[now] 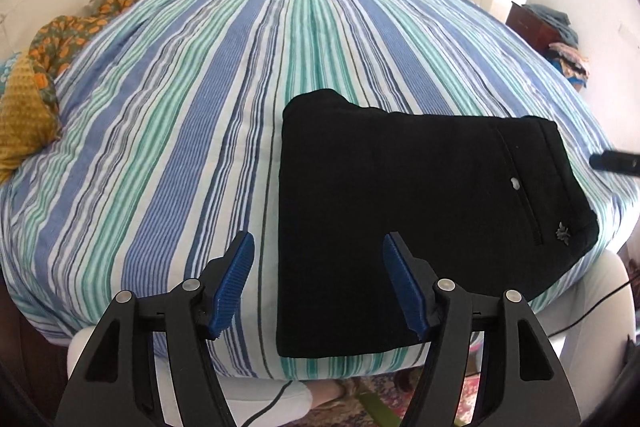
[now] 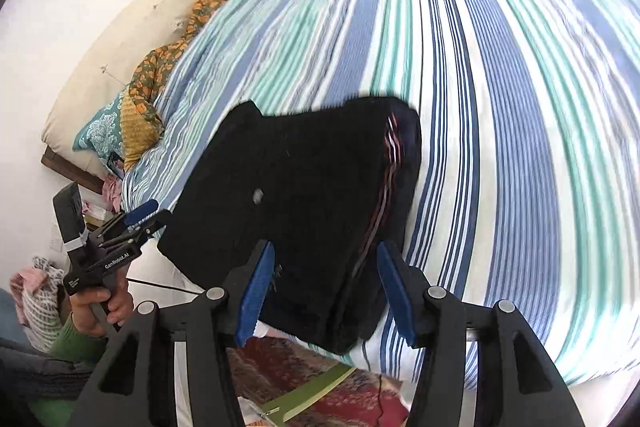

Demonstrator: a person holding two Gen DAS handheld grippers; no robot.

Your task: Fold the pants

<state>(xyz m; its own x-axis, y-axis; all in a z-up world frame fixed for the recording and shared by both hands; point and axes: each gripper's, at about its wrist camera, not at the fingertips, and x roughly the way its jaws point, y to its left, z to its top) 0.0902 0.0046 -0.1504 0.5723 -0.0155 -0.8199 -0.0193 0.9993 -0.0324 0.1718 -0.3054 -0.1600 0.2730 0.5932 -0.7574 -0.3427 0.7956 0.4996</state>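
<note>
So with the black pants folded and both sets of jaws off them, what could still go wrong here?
1. The folded black pants lie at the near edge of the striped blue-and-green bedspread, one corner about at the edge; a nudge could slide them off.
2. The left gripper and right gripper, both open, hover just above the cloth; a dip could snag and undo the fold.

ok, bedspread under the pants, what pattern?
Bedspread: blue, teal and white stripes with thin dark lines. Sharpest in the left wrist view.
</note>
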